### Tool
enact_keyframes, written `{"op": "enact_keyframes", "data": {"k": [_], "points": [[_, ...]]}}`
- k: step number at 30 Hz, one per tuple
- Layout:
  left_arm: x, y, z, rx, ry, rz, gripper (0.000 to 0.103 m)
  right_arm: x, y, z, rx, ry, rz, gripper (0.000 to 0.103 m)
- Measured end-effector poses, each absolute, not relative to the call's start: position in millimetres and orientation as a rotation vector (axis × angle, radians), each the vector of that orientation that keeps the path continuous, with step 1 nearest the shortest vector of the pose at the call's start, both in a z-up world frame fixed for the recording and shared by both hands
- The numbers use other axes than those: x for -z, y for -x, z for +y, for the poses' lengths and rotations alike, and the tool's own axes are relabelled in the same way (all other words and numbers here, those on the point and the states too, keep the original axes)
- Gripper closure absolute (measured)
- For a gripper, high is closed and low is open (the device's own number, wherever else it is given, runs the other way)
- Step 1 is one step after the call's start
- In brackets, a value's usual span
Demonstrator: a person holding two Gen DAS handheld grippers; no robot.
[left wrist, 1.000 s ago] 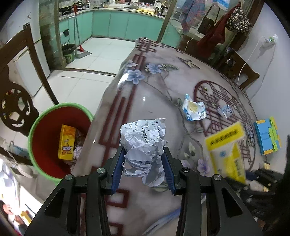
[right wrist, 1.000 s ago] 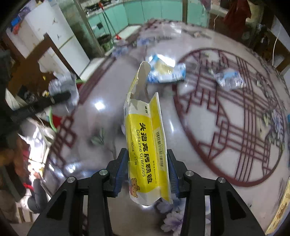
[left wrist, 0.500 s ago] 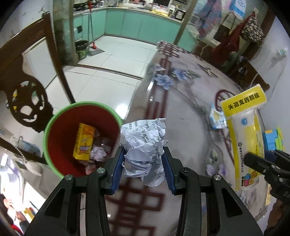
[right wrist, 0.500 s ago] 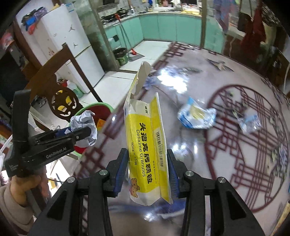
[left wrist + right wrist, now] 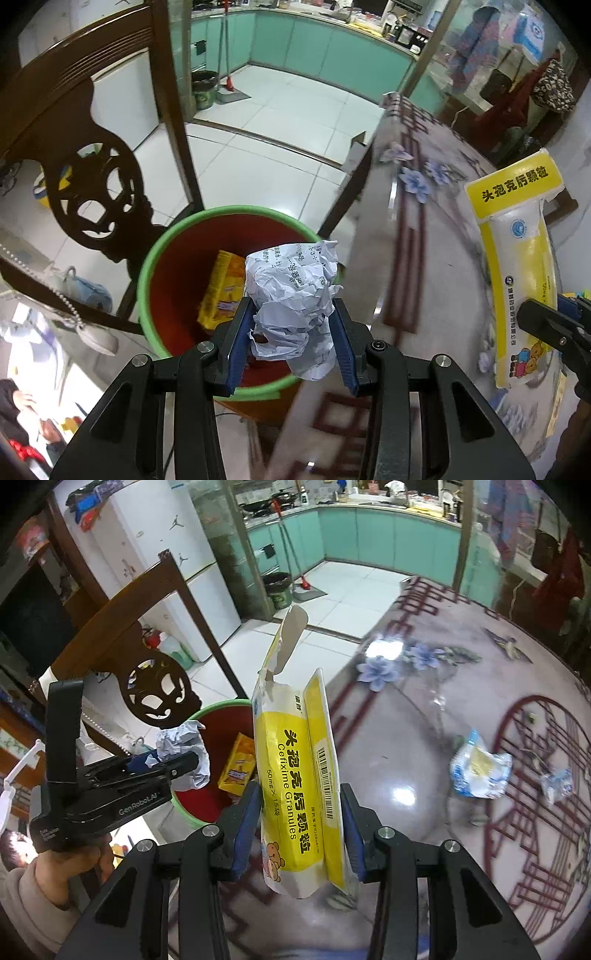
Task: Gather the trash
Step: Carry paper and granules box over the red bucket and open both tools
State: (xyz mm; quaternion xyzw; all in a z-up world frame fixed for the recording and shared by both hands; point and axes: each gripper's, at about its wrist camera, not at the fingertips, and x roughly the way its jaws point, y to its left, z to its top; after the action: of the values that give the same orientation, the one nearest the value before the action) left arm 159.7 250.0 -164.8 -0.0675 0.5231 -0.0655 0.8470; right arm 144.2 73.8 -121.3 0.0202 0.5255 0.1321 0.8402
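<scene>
A: Where is the bin sitting against the tabletop?

B: Beside its edge, right under the left tongs, which are gripping the crumpled paper ball.

A: And the right tongs?

B: Clamping the torn yellow Cefixime Granules box, standing upright over the tabletop, farther from the bin.
</scene>
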Motion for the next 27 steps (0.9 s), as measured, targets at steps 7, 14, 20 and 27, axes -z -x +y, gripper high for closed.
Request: {"op": "enact_keyframes", "data": {"k": [7,14,20,27], "points": [[173,-172,271,0.106,0.148,1.123,0.065,131,-164,103,-0.321,-0.029,1.132,0.063],[183,-188,283,0.093,0.15,1.145,0.065,140,-182,123,-0.343,-0.012,1.152,0.063],[197,-198,289,0.08,0.17,1.171,0.065,149,-194,135,-0.354,0.006,1.182,0.062],[208,-205,295,0.069,0.165,1.197,0.065,158,-201,144,-0.361,0.007,1.206,0.062]]}}
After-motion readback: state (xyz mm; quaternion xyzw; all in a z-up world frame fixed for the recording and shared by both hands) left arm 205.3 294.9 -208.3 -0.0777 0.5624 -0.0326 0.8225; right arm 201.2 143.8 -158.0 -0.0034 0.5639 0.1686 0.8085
